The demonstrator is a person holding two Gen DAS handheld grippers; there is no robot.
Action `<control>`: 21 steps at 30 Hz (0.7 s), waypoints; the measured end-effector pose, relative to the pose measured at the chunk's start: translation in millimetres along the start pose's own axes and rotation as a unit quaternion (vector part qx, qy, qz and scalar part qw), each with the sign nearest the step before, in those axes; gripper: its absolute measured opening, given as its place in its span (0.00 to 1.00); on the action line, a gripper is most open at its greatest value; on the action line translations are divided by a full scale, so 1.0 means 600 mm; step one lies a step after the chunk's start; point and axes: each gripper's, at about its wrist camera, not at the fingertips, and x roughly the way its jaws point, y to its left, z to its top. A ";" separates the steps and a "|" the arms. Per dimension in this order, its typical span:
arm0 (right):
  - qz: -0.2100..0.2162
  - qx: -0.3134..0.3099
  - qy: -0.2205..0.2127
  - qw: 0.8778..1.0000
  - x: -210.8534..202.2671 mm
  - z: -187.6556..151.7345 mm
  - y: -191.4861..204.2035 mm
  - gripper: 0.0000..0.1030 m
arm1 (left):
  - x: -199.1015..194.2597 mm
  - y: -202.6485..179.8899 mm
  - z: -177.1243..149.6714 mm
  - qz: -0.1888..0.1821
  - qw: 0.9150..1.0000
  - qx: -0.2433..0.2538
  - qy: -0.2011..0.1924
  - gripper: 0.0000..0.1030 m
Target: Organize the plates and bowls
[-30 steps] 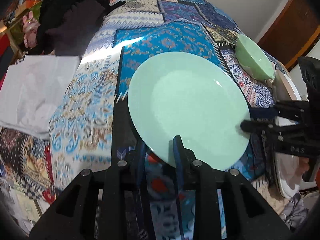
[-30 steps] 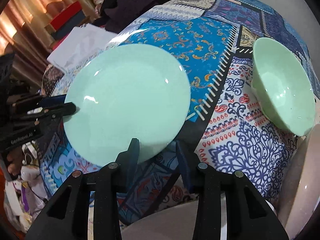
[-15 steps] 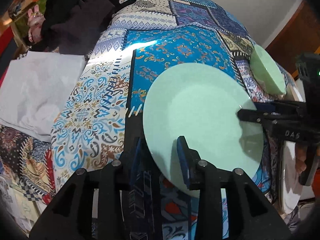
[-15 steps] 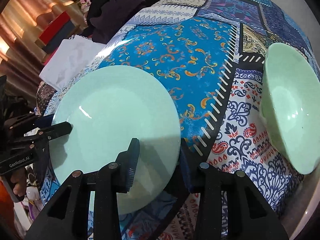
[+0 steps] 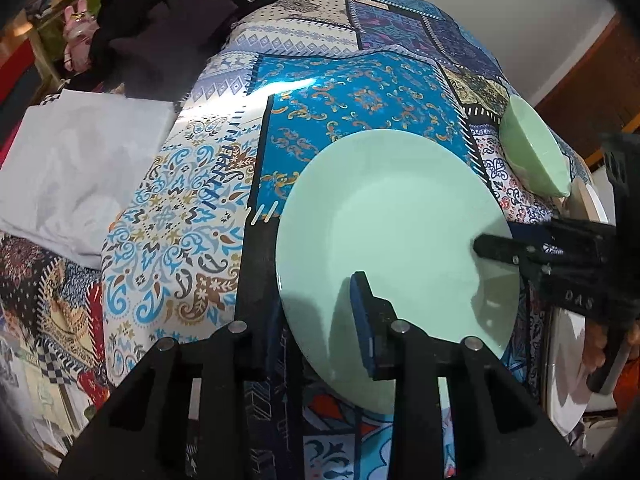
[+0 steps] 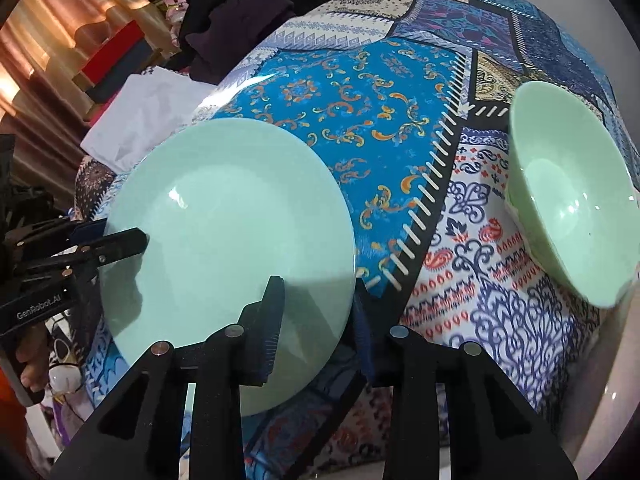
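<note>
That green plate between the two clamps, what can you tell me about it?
The plate is round, plain pale mint green, glossy like glazed ceramic or glass, empty and clean. It sits tilted over the patterned cloth. Both grippers straddle its rim from opposite sides, jaws closing: the left gripper on one edge, the right gripper on the other.

Black left claw (image 5: 316, 320), blue pads, silver screws, black right claw (image 6: 318, 316), white "GenRobot.AI" lettering
</note>
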 end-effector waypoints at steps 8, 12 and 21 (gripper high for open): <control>0.004 0.013 -0.036 0.999 -0.053 -0.012 -0.010 0.26 | -0.035 -0.026 -0.013 0.003 1.000 0.010 -0.014 0.31; 0.000 0.011 -0.053 0.999 -0.079 -0.022 -0.010 0.26 | -0.055 -0.041 -0.018 0.002 1.000 0.011 -0.023 0.31; 0.006 0.018 -0.082 0.996 -0.135 -0.052 -0.022 0.26 | -0.115 -0.086 -0.033 0.001 0.998 0.026 -0.049 0.31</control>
